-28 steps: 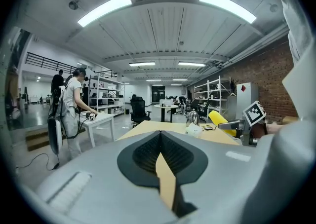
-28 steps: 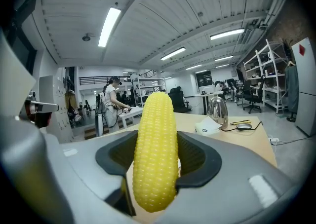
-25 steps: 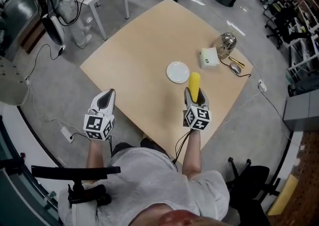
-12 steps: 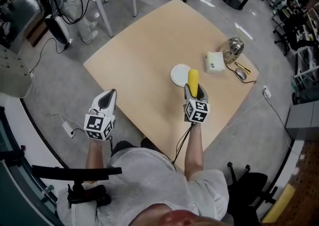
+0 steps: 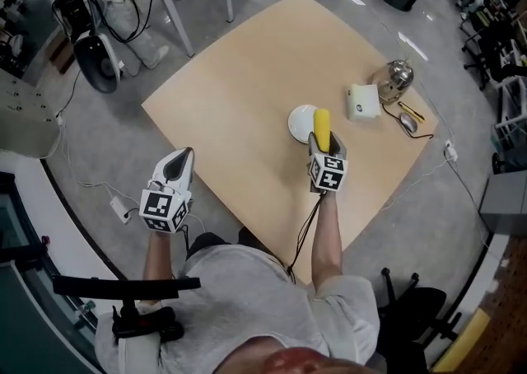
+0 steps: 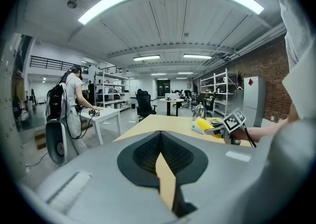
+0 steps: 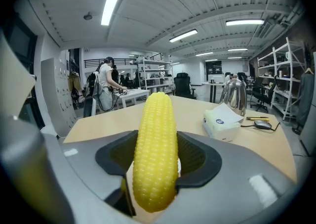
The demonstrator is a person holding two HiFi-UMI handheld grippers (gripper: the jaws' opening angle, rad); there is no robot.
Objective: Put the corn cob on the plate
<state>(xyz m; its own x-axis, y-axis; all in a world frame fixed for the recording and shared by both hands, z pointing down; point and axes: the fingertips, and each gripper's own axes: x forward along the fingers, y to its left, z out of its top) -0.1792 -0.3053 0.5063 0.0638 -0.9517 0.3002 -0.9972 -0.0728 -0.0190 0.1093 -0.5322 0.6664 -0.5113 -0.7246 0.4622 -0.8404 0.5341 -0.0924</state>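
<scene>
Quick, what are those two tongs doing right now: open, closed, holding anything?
Left tongs: closed, empty.
Right tongs: closed on the corn.

The bright yellow corn cob (image 7: 155, 151) has rows of tiny dots. The round plate (image 5: 300, 122) is plain white, the wooden table (image 5: 239, 92) light tan. The grey right gripper (image 5: 327, 148) wears black-and-white squares. The white paper box (image 7: 220, 119) maybe has a blue spot.

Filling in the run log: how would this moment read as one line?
right tongs: shut on corn | corn: held at plate rim | left tongs: shut, empty, off table
</scene>
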